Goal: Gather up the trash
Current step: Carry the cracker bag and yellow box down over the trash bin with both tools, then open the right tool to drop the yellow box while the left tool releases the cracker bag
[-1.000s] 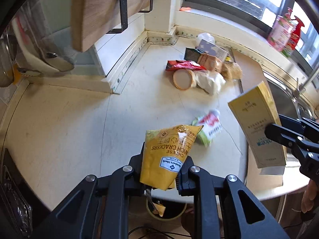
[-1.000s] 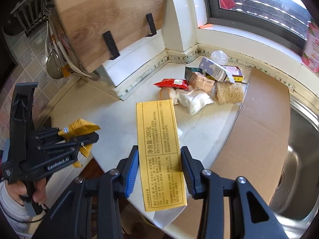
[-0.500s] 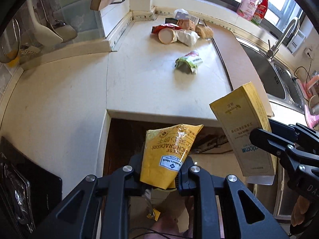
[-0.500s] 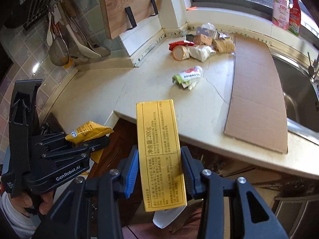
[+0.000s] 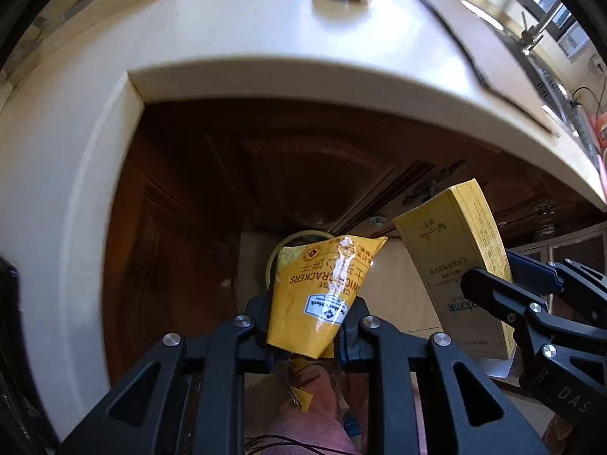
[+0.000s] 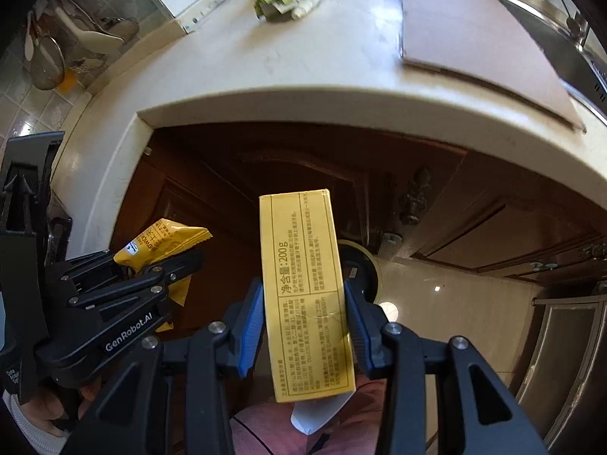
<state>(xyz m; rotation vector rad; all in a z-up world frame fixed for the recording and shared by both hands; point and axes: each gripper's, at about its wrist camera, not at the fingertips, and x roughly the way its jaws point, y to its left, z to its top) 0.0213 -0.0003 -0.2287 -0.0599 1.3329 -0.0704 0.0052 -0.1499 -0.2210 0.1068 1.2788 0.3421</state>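
Left gripper [image 5: 308,330] pinches the light, crinkly cracker bag [image 5: 321,295] low down, right gripper [image 6: 304,326] clamps the stiff yellow box [image 6: 305,288] mid-body, both over the bin [image 6: 366,265].

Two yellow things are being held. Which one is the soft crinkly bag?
The cracker bag in the left claw. It is wrinkled and shiny; the one in the right claw is a stiff, flat-sided yellow box.

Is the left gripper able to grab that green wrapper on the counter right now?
Probably not. The left gripper is shut on the yellow cracker bag and sits below the counter edge, facing the cabinet. The green wrapper lies up on top, so it would need to drop the bag first.
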